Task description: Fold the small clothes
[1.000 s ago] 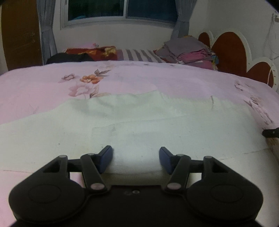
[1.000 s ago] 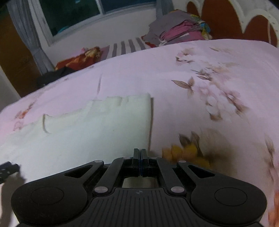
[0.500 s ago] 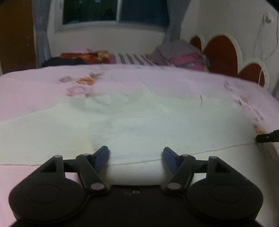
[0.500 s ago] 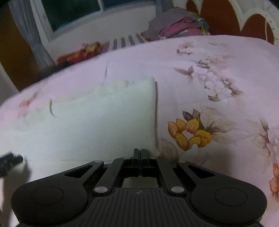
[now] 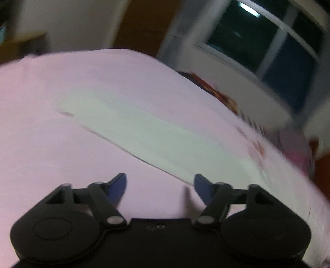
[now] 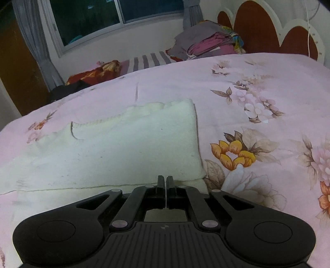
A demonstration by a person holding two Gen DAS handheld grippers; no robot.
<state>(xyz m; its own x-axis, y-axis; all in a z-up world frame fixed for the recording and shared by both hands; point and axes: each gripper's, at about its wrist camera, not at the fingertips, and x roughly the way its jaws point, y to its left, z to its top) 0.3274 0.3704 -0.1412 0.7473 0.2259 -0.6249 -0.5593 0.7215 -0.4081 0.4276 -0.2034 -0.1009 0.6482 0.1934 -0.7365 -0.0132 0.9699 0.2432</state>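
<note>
Covering the whole work surface, the pink floral bedsheet (image 6: 257, 82) gives a wide flat base, so the cream knit garment (image 6: 123, 148) lies spread across its middle, already doubled over once: an upper layer ends in a straight edge just short of the lower layer at the near side. Probably laid flat like this so corners stay reachable from the near side.

Right gripper (image 6: 165, 185) sits low at the garment's near right corner, jaws pressed together with only a hairline gap; looks clamped on the near edge of the cloth, though the fabric between the pads is mostly hidden by the fingers themselves. Judging from that, it pins or holds the corner for the next fold.

Left gripper (image 5: 160, 184) has jaws wide apart, nothing between them, over bare pink sheet just short of the garment's near edge. View is tilted and heavily blurred, so exact height above the bed cannot be told. Likely heading for another edge or corner.

Surroundings, big to small: red-and-white scalloped headboard (image 6: 266, 37) at far right; dark window (image 6: 115, 18) with grey curtains on the far wall; brown wooden wardrobe (image 6: 18, 68) at left; pile of folded clothes (image 6: 206, 43) by the headboard; striped pillow (image 6: 148, 60); red patterned cloth (image 6: 97, 71) and a dark item beside it.

Nothing sits on or beside the garment; the clutter is well apart along the far edge of the bed, no obstruction to folding.
</note>
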